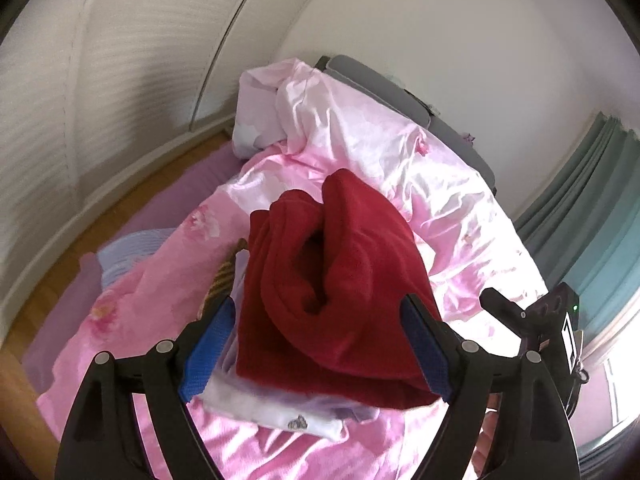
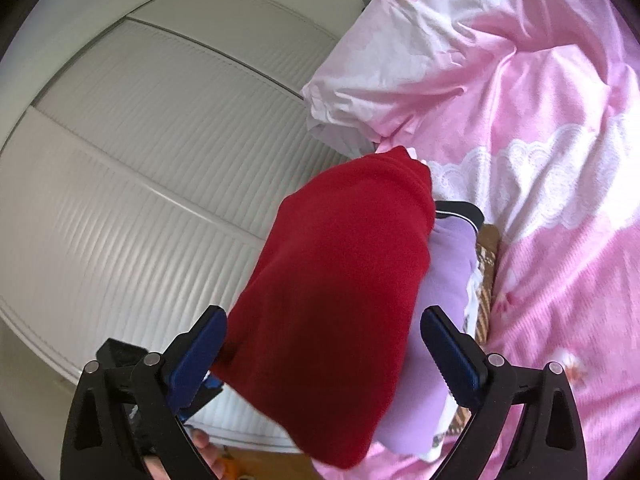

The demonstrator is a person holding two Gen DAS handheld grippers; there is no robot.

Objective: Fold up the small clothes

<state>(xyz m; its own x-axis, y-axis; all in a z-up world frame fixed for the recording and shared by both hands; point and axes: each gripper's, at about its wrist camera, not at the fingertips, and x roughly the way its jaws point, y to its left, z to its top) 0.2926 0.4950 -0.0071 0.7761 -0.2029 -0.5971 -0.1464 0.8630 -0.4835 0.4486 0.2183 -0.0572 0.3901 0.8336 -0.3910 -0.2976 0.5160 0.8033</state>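
On top of the lilac garment (image 2: 448,264) we find the folded red fleece (image 1: 332,292), soft, light and floppy, best pinched at its doubled edge, with left gripper (image 1: 316,344) and right gripper (image 2: 324,348) both released astride it.

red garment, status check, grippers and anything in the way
Left gripper open, right gripper open, neither pressing cloth. Red garment folded, atop lilac garment on pink bedspread. Nothing in the way.

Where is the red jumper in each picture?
Left wrist view: the red jumper is in the middle, on top of a lilac garment, between the open left tongs.
Right wrist view: the red jumper fills the middle.
Shared landmark: the pink bedcover.
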